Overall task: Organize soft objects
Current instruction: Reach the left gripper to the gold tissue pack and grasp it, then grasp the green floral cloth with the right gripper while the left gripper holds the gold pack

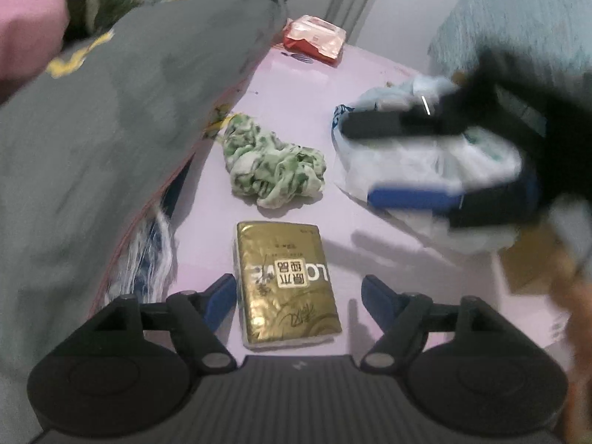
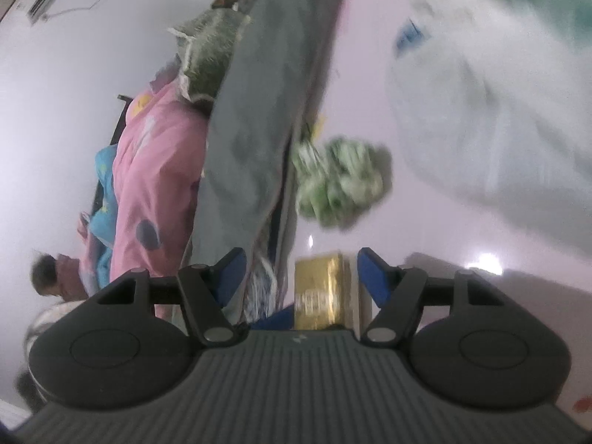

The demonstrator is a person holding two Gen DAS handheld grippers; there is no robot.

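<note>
A gold tissue pack [image 1: 285, 281] lies flat on the pink table [image 1: 296, 85], between the blue pads of my left gripper [image 1: 299, 296]. The jaws stand open, with a gap on each side of the pack. Beyond it sits a crumpled green-and-white cloth [image 1: 273, 166]. At the right my right gripper [image 1: 359, 162] hangs open in front of a white plastic bag [image 1: 414, 159], gripping nothing. In the right wrist view the right gripper [image 2: 301, 270] is open and empty, with the gold pack [image 2: 320, 288] below it, the green cloth [image 2: 340, 181] ahead and the white bag [image 2: 481, 103] blurred at upper right.
A large grey cushion [image 1: 111, 129] leans along the table's left side, over striped fabric. A red wipes pack [image 1: 314, 39] lies at the far edge. Pink and blue bedding [image 2: 155, 185] is piled left of the grey cushion [image 2: 251, 111]. A teal fabric [image 1: 518, 18] sits far right.
</note>
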